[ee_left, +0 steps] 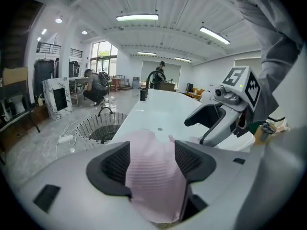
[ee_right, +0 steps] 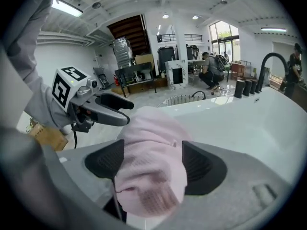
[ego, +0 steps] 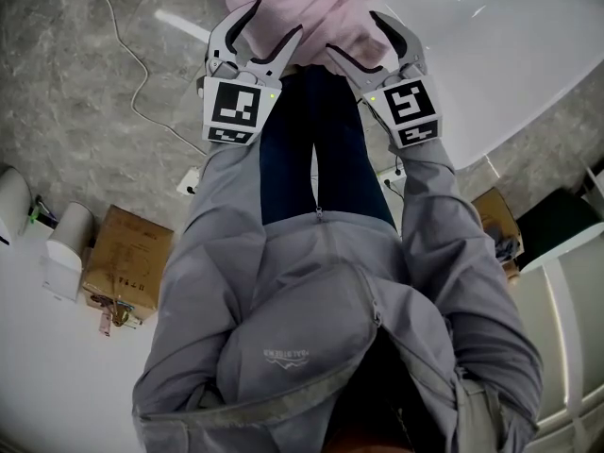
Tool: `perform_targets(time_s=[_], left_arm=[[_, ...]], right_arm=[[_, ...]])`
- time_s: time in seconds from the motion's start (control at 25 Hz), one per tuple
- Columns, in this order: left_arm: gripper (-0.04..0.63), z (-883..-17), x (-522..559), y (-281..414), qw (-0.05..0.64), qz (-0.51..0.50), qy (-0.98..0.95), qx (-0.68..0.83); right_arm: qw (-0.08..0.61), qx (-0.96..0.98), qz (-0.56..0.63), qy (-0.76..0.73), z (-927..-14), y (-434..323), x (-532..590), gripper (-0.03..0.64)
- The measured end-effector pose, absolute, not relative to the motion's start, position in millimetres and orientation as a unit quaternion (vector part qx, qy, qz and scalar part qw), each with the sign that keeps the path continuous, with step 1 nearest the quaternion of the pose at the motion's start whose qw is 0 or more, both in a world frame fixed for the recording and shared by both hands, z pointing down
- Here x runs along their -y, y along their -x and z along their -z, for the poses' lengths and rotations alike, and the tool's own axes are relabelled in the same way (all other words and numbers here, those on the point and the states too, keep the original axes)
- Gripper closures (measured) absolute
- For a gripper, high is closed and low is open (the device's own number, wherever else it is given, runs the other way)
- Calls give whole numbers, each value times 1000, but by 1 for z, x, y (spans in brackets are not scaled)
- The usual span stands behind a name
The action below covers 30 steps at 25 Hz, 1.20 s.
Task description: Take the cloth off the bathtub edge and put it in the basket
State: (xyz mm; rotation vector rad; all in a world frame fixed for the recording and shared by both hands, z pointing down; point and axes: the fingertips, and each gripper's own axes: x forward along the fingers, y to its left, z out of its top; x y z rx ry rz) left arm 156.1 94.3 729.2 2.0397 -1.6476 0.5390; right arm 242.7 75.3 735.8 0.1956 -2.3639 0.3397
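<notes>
**Both claws open astride the cloth, grab not yet made**

The pink cloth (ego: 283, 3) lies bunched on the bathtub (ego: 510, 55) edge, w/ a hump of it b/w the jaws of each claw. L claw (ego: 276, 19) straddles one part and R claw (ego: 354, 34) the part just beside it, so the two sit close together, side by side. Both sets of jaws stand apart. The pads flank the fabric, but I judge there's no squeeze yet, so the cloth rests on the rim, unlifted. A two-point hold prob. suits a floppy cloth: it should come up w/o trailing. Both claws tilt down onto it at approx. the same angle. The basket (ee_left: 91, 128) stands on the floor beyond & left of L claw's left jaw, beside the tub, so it's a short carry. Next: close both, lift together.
</notes>
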Motion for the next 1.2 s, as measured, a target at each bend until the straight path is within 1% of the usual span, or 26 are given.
perform_targets(time_s=[0.08,0.12,0.24,0.4,0.64,0.84,0.92,0.96,1.0,1.16,1.2], left_arm=[[284,-744,-98,-153,242,-222,-742,584],[266,-750,-102,-153,249,-239,-742,574],[232,-766,-108,-154,261,-286,-739,552],[221,-784,-107,-158,269,-323,-737,529],[222,-795,-106,-161,263,-359,-726,524],[224,-796,-107,-165,264,-359,-727,523],[224,-796,-108,-167,272,-357,-725,522],[224,-796,-108,-168,277,-355,-725,522],[224,-796,-108,-170,283,-353,-725,519],[234,-792,-113,-182,322,-340,-726,503],[260,-791,-115,-185,330,-339,-725,501]], right_arm=[[381,912,-134,-72,-748,-245,-78,203],[391,908,-136,-71,-753,-248,-80,178],[431,888,-147,-61,-770,-261,-84,146],[481,858,-179,-40,-799,-271,-88,137],[518,819,-247,1,-831,-266,-103,137],[533,814,-232,24,-832,-259,-110,141],[531,818,-220,28,-824,-255,-112,203],[529,821,-214,28,-818,-253,-113,282],[527,824,-207,25,-811,-250,-113,342],[524,836,-164,10,-785,-245,-114,450],[521,838,-162,10,-780,-245,-115,483]])
